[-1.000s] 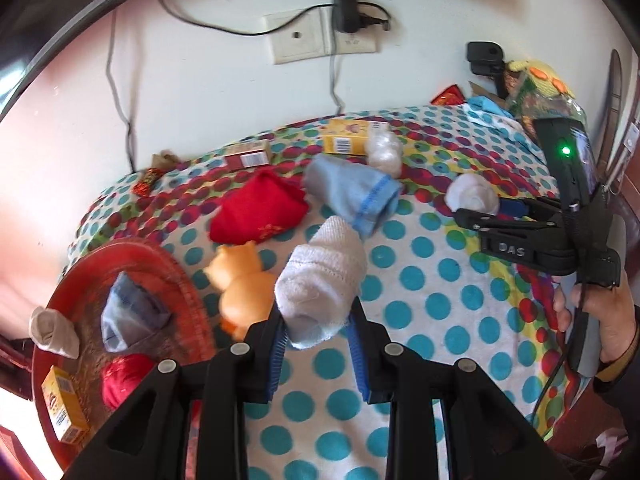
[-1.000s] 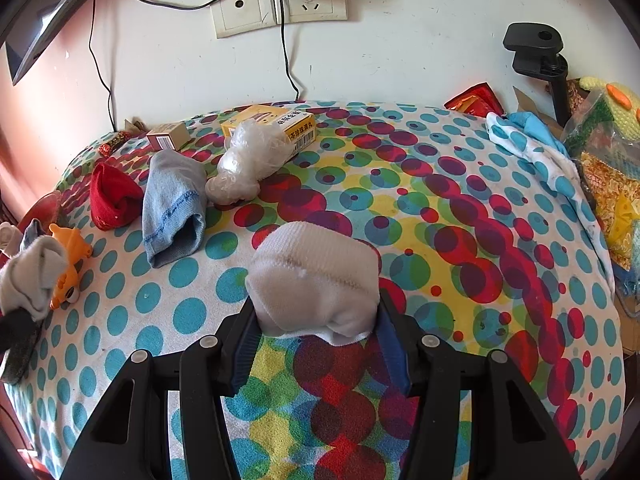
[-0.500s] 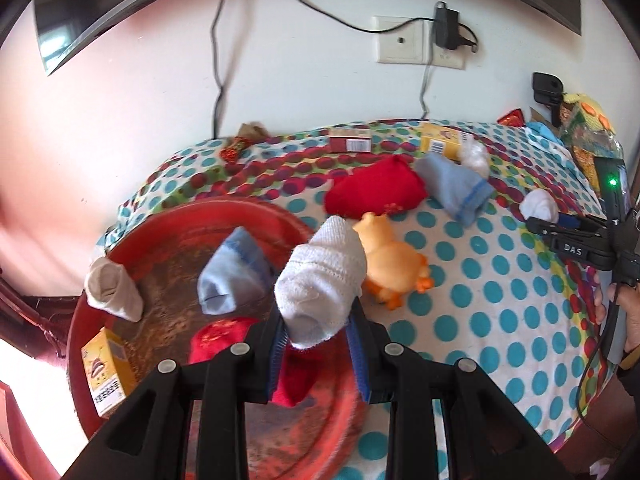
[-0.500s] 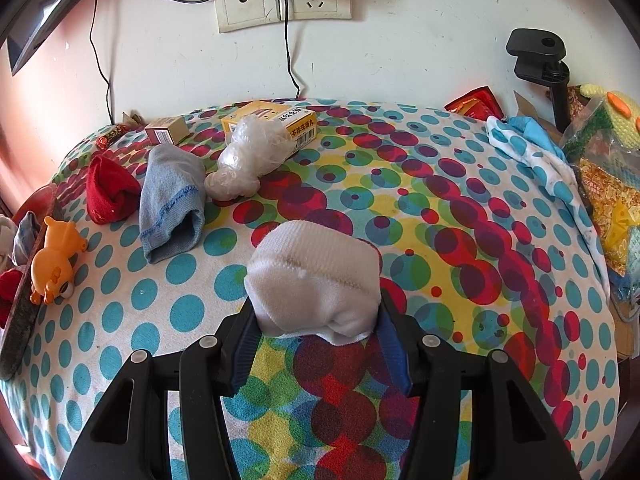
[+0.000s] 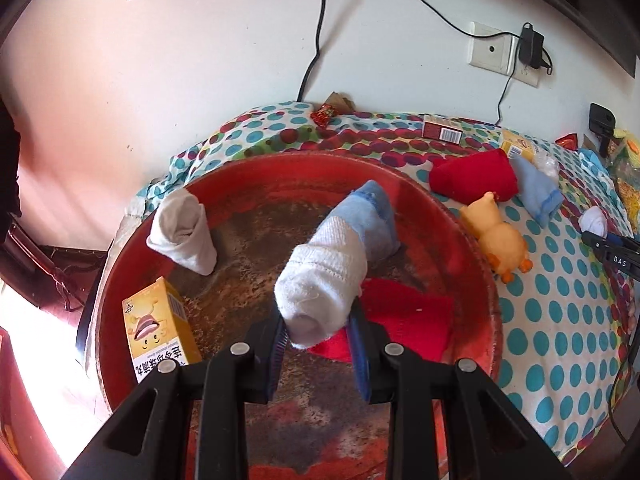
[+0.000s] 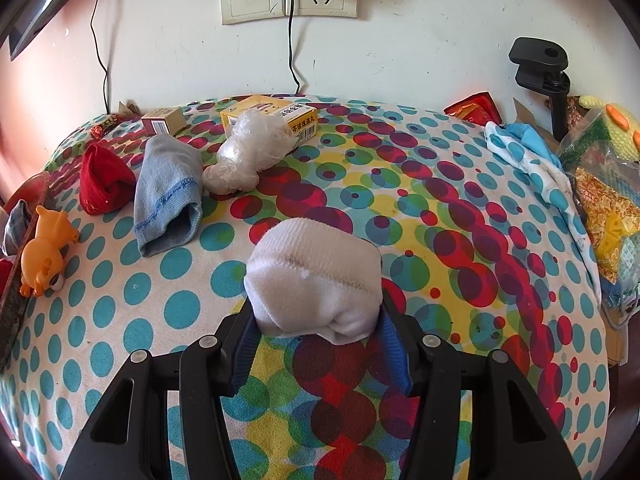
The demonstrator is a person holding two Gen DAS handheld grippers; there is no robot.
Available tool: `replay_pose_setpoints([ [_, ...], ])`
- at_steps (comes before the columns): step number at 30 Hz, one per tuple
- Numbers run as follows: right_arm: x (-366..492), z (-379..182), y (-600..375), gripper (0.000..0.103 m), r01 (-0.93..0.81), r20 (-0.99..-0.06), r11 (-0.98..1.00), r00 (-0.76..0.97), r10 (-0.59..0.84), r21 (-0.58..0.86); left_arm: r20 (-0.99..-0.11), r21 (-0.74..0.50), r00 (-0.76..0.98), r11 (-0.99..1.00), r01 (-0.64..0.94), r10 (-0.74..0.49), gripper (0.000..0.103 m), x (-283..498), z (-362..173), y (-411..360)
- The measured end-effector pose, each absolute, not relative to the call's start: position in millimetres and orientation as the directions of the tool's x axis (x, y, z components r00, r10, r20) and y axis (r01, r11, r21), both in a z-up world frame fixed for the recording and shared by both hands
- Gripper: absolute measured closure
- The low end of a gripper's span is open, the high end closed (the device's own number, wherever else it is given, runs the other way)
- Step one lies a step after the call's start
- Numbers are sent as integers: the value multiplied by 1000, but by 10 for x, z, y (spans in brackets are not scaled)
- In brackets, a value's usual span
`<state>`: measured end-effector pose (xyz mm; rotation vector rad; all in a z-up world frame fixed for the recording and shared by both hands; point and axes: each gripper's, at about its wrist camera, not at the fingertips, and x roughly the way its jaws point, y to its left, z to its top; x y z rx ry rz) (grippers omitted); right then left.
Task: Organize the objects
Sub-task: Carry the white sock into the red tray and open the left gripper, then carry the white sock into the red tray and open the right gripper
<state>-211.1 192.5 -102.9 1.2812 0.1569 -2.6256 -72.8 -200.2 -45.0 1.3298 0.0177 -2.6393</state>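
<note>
My left gripper (image 5: 318, 330) is shut on a rolled white sock (image 5: 324, 286) and holds it above the round red tray (image 5: 472, 240). The tray holds a beige rolled sock (image 5: 182, 230), a blue sock (image 5: 372, 216), a red sock (image 5: 408, 316) and a yellow box (image 5: 156, 332). My right gripper (image 6: 316, 334) is shut on another rolled white sock (image 6: 314, 280) above the dotted tablecloth (image 6: 400, 208). On the cloth lie a red sock (image 6: 104, 184), a blue sock (image 6: 166, 196) and an orange toy (image 6: 46, 250).
A crumpled plastic bag (image 6: 250, 152), a yellow box (image 6: 276, 114) and a small brown box (image 6: 162, 120) sit near the wall. Bags and a blue cloth (image 6: 528, 152) crowd the right edge. The tray's rim (image 6: 18, 276) shows at the left of the right wrist view.
My left gripper has swung left with its white sock, from over the cloth to over the red tray. The right gripper and its sock have hardly moved.
</note>
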Motion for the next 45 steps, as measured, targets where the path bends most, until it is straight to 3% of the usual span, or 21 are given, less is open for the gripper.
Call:
replay_pose_setpoints([
  [21, -2110, -1017, 1906, 51, 234, -789, -972, -602, -124, -26, -808, 55, -560, -969, 240, -184, 71, -523, -823, -2490],
  [26, -2102, -1007, 1876, 51, 234, -786, -970, -610, -100, -59, -827, 26, -541, -972, 234, -152, 65, -501, -821, -2516],
  [29, -2083, -1003, 1832, 51, 233, -781, -968, -620, -75, -93, -826, 29, -543, -974, 226, -150, 52, -473, -785, -2490],
  [37, -2045, -987, 1742, 55, 223, -777, -966, -628, -41, -129, -803, 68, -565, -971, 228, -189, 48, -402, -651, -2489],
  [45, -1663, -613, 1324, 55, 301, -743, -954, -639, -199, -4, -811, 22, -559, -964, 267, -173, 48, -353, -612, -2694],
])
